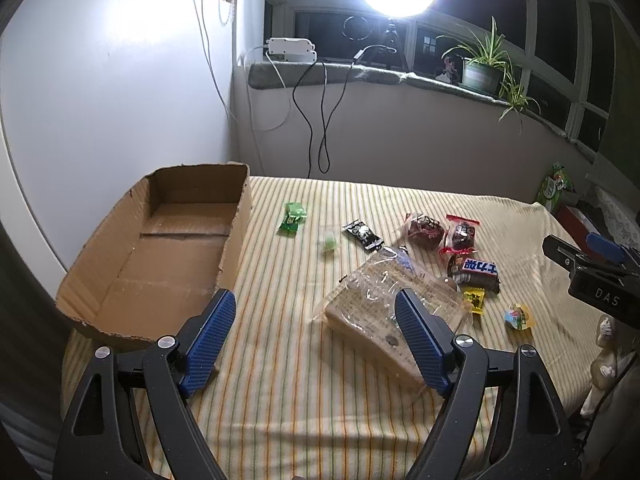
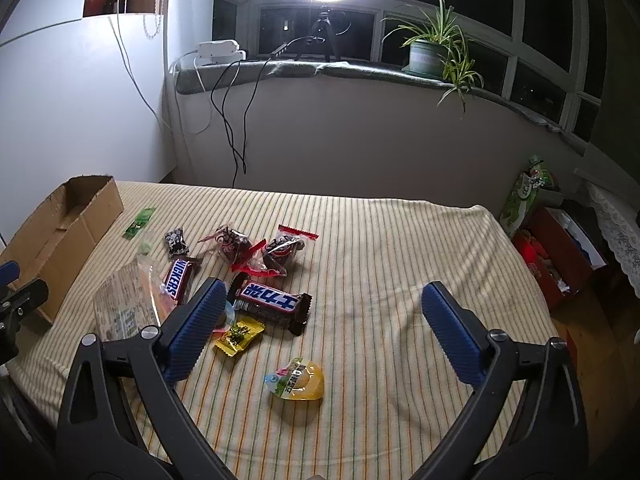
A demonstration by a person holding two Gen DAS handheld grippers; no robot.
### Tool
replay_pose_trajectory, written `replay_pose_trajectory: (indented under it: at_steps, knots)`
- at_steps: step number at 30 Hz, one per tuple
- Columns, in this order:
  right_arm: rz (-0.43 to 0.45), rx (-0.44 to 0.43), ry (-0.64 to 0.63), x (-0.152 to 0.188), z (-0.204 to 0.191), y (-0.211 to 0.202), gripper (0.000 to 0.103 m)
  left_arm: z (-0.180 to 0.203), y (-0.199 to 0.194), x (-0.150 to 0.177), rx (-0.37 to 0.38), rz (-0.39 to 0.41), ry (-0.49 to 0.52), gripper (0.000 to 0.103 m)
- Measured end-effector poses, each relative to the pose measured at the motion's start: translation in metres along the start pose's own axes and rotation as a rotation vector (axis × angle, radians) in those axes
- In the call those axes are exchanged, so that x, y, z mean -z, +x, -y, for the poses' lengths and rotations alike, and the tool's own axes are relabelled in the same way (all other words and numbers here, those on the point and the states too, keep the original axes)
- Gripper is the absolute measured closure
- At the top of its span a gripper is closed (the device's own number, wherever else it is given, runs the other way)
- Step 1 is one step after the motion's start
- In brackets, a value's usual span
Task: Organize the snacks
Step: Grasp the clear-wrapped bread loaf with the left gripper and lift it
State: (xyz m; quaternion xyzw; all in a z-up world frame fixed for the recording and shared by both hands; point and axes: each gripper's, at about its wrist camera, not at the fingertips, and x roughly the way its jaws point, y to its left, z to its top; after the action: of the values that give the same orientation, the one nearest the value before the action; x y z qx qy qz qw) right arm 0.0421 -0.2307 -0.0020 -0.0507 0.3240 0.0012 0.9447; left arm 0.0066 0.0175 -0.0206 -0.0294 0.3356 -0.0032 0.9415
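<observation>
In the left wrist view, the left gripper [image 1: 314, 336] is seen at the bottom of the frame, its blue fingers spread wide apart with nothing held between them. An open cardboard box [image 1: 100, 300] with nothing in it sits at middle left on a striped tablecloth [image 1: 280, 380]. A clear bag of sliced bread [image 1: 368, 304] lies just right of centre, partly behind the right-hand finger. Small snacks are scattered in the middle right: a green candy packet [image 1: 293, 219], a black sachet [image 1: 362, 235], two red-trimmed wrapped sweets [image 1: 444, 232], a Snickers bar [image 1: 476, 274], a yellow candy [image 1: 475, 300] and a jelly cup [image 1: 519, 316]. Part of the other gripper shows at the right edge.

In the right wrist view, the right gripper [image 2: 320, 330] is likewise held open and empty, low in the frame. The jelly cup [image 2: 298, 380] rests between its fingers, slightly below them; the other snacks cluster at centre left.

The bread is judged light, soft and easily crushed, so it is best taken by the bag's loose end. The jelly cup seems smooth and slippery, best gripped across its rigid sides.
</observation>
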Motion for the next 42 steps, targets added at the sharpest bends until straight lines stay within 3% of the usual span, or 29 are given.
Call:
replay_pose_trajectory:
  at_steps: [11, 20, 25, 34, 42]
  knots:
    - [-0.017, -0.050, -0.029, -0.002, -0.010, 0.009, 0.005, -0.003, 0.012, 0.006, 0.030, -0.041, -0.018, 0.021]
    - [-0.109, -0.324, -0.085, 0.001, -0.036, 0.033, 0.005, -0.005, 0.030, 0.017, 0.132, -0.129, -0.084, 0.021]
    - [-0.175, -0.402, -0.101, 0.002, -0.052, 0.052, 0.005, -0.004, 0.038, 0.023, 0.188, -0.176, -0.119, 0.022]
    - [-0.300, -0.528, -0.138, -0.001, -0.071, 0.075, 0.015, 0.001, 0.050, 0.030, 0.270, -0.237, -0.156, 0.026]
    - [-0.415, -0.613, -0.134, -0.001, -0.085, 0.098, 0.042, 0.009, 0.057, 0.035, 0.313, -0.268, -0.153, 0.033]
